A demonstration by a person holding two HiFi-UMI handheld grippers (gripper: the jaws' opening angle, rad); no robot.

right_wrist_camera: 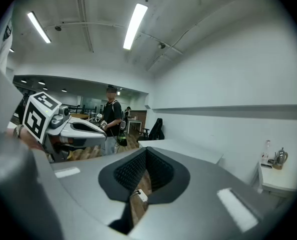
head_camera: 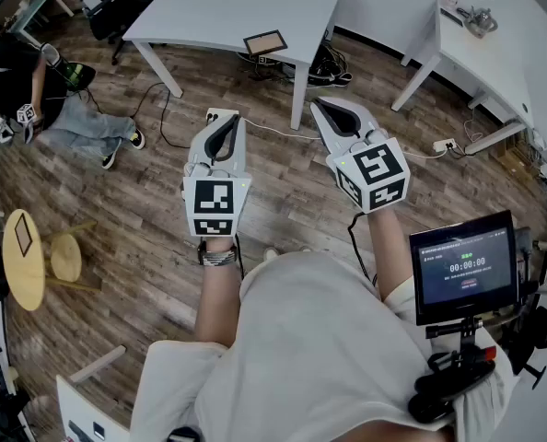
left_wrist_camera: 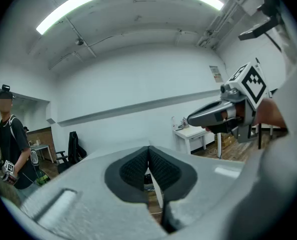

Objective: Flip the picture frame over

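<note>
The picture frame (head_camera: pixel 265 41), brown-edged with a pale face, lies flat near the front edge of the white table (head_camera: pixel 218 7) ahead. Both grippers hang over the wooden floor, well short of the table and apart from the frame. My left gripper (head_camera: pixel 226 123) is shut with nothing between its pads, and its tips meet in the left gripper view (left_wrist_camera: pixel 149 149). My right gripper (head_camera: pixel 332 109) is also shut and empty, its tips together in the right gripper view (right_wrist_camera: pixel 146 152). The frame does not show in either gripper view.
A second white table (head_camera: pixel 481 58) stands at the right. A screen on a stand (head_camera: pixel 464 267) is near my right elbow. A round wooden stool (head_camera: pixel 25 258) is at the left, a person (head_camera: pixel 25 90) sits on the floor beyond it, and cables (head_camera: pixel 163 109) cross the floor.
</note>
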